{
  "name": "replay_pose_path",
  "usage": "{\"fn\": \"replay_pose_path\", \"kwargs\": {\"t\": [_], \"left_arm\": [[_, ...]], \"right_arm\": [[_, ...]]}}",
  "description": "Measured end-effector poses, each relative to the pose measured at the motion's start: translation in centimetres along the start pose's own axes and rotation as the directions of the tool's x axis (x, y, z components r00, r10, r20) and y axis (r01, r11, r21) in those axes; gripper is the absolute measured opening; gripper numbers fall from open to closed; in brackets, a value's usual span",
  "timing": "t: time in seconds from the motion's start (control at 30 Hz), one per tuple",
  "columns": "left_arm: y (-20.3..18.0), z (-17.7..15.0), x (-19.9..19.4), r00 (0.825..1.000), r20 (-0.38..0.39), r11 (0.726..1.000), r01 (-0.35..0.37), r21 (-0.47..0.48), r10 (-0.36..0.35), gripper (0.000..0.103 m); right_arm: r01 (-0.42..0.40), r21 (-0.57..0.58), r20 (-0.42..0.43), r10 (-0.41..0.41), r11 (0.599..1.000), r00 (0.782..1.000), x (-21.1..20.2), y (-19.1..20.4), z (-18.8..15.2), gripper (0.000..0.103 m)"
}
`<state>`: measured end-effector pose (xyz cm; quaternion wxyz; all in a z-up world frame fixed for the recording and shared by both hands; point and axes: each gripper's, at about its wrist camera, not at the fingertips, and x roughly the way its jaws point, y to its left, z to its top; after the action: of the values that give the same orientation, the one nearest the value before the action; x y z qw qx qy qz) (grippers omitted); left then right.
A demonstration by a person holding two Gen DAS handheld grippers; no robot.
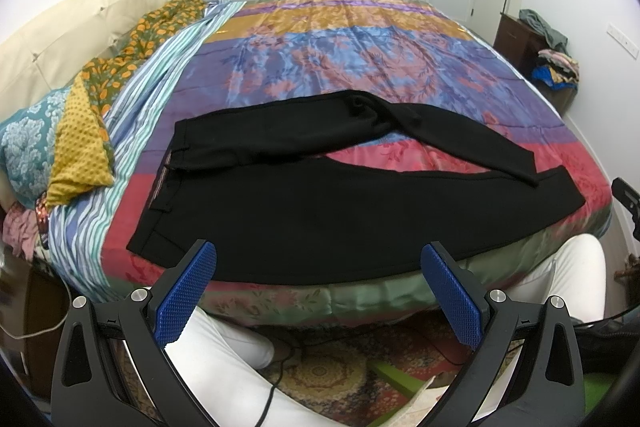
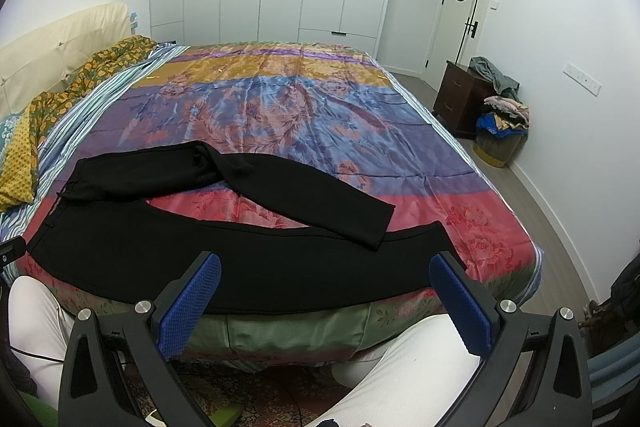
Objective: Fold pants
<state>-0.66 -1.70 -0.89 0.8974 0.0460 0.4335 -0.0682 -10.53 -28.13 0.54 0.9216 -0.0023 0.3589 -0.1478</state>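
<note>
Black pants (image 1: 280,211) lie flat on the bed's near edge, waistband to the left, legs running right. The far leg is bent and its cuff lies across the near leg. They also show in the right wrist view (image 2: 240,267). My left gripper (image 1: 318,259) is open and empty, held just in front of the pants' near edge. My right gripper (image 2: 324,271) is open and empty, also in front of the near edge, toward the leg ends.
The bed has a colourful floral cover (image 1: 340,43). Pillows and bedding (image 1: 80,131) pile at the left by the cream headboard (image 1: 60,23). A dark nightstand (image 2: 460,99) and a basket of clothes (image 2: 500,131) stand at the right. White-trousered legs (image 2: 400,367) are below.
</note>
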Motion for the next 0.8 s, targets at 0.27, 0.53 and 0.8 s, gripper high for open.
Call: {"fn": "replay_pose_path", "kwargs": {"t": [0.27,0.53,0.8], "left_arm": [[0.0,0.0,0.0,1.0,0.0,1.0,0.0,-0.001,0.0,0.102],[1.1,0.6,0.3,0.999,0.021,0.999,-0.046,-0.023,0.047,0.102],[3.4,1.5,1.0,0.998,0.022,0.995,-0.058,-0.082,0.06,0.102]], "right_arm": [[-0.001,0.002,-0.001,0.001,1.0,1.0,0.0,0.1,0.0,0.103],[-0.028,-0.027,0.049,0.029,0.999,0.998,0.3,-0.1,-0.2,0.103],[-0.139,-0.07,-0.043,0.137,0.988,0.99,11.0,-1.4,-1.9,0.103]]}}
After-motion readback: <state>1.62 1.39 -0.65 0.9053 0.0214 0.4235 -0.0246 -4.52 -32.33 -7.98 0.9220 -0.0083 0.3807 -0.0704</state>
